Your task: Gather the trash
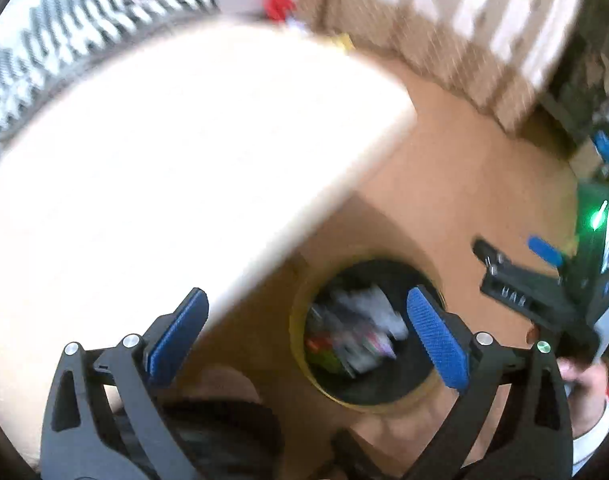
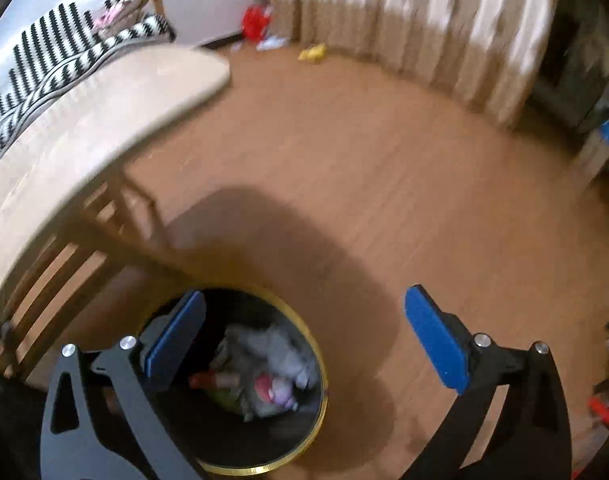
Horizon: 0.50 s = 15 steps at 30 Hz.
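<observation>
A round black bin with a yellow rim (image 1: 300, 354) stands on the floor beside the table and holds crumpled trash (image 1: 360, 332). It also shows in the right wrist view (image 2: 322, 376), with grey, pink and red trash (image 2: 264, 376) inside. My left gripper (image 1: 308, 340) is open and empty above the bin. My right gripper (image 2: 304, 344) is open and empty, its left finger over the bin. The right gripper (image 1: 516, 276) also shows in the left wrist view, to the right of the bin.
A pale wooden table (image 2: 104, 100) is on the left, very bright in the left wrist view (image 1: 164, 160). A slatted chair (image 2: 64, 272) stands under it. Striped cushions (image 2: 44, 52), curtains (image 2: 424, 20), and red (image 2: 256, 20) and yellow (image 2: 312, 53) items lie at the far wall.
</observation>
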Each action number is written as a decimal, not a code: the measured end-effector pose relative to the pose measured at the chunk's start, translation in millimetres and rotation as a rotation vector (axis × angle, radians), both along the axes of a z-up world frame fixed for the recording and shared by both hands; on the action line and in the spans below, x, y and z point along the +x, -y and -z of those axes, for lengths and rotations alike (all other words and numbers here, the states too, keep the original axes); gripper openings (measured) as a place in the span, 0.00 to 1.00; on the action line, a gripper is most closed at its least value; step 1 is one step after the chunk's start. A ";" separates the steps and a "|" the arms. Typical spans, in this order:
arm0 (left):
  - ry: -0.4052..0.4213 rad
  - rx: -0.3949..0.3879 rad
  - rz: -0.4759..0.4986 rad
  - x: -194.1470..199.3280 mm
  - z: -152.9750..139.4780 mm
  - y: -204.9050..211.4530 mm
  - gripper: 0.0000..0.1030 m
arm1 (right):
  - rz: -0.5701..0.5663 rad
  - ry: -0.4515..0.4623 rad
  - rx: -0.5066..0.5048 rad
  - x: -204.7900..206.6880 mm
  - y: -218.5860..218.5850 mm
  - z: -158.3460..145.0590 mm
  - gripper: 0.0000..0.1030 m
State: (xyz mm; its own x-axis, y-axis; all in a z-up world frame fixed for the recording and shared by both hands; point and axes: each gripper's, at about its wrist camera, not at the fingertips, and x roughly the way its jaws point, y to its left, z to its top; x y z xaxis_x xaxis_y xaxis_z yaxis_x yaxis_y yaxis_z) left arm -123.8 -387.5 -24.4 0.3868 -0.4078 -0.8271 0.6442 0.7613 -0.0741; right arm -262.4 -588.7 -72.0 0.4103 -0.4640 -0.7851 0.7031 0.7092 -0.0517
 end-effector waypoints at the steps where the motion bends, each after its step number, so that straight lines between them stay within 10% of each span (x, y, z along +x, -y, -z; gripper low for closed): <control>1: 0.063 -0.022 -0.058 12.1 -20.8 -22.6 0.94 | -0.018 0.032 -0.002 9.6 -7.6 -8.5 0.94; 6: 0.177 -0.042 -0.246 61.5 -68.4 -118.2 0.94 | -0.185 0.219 0.024 79.8 -64.6 -52.8 0.94; 15: 0.259 0.022 -0.574 120.8 -66.8 -274.7 0.94 | -0.534 0.322 0.062 241.9 -204.9 -105.5 0.94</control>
